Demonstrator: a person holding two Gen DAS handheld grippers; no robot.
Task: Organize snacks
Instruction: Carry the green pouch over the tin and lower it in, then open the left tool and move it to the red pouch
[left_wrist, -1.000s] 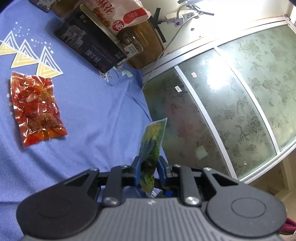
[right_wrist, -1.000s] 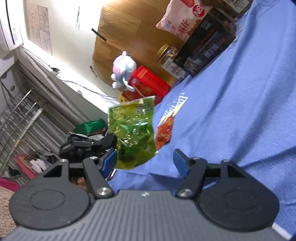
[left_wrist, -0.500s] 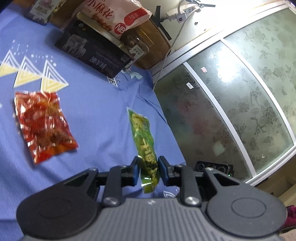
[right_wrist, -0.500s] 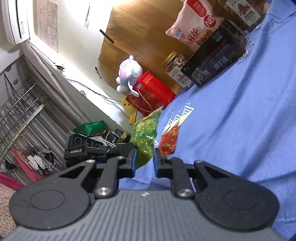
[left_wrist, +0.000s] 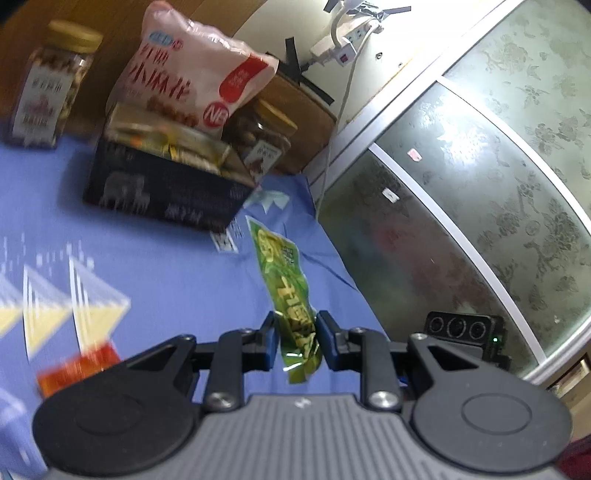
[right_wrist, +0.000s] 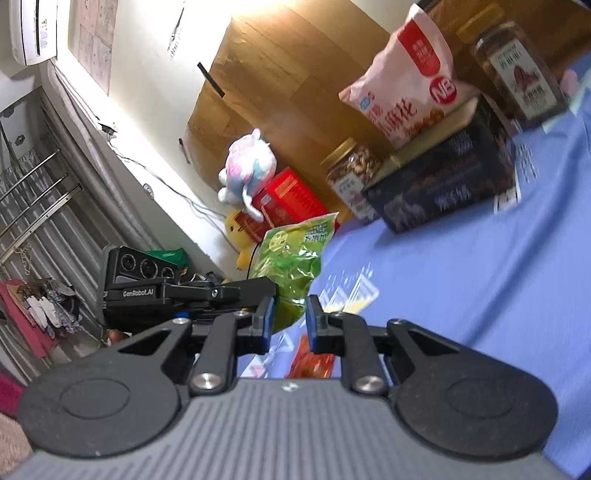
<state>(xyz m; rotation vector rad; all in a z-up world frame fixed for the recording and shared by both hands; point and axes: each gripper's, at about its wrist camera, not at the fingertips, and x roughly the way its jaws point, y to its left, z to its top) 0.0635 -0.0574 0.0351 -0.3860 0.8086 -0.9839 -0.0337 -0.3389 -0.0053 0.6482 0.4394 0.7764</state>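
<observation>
A green snack pouch (left_wrist: 284, 280) hangs above the blue tablecloth (left_wrist: 166, 277), and my left gripper (left_wrist: 295, 332) is shut on its lower end. In the right wrist view the same green pouch (right_wrist: 291, 258) stands between the pads of my right gripper (right_wrist: 290, 317), which is shut on its other edge. My left gripper (right_wrist: 221, 291) reaches in from the left there. A red snack pouch (left_wrist: 77, 369) lies flat on the cloth, seen blurred as the red pouch (right_wrist: 314, 360) under the right fingers.
At the back of the cloth stands a dark box (left_wrist: 166, 192) with a pink snack bag (left_wrist: 192, 74) on top and nut jars (left_wrist: 48, 81) (left_wrist: 262, 144) on either side. Frosted glass doors (left_wrist: 480, 184) border the right. A plush toy (right_wrist: 247, 166) and a red box (right_wrist: 288, 199) sit beyond.
My right gripper has gone from wide open to shut on the green pouch. Both grippers have risen with it, and the dark box now looms closer.
</observation>
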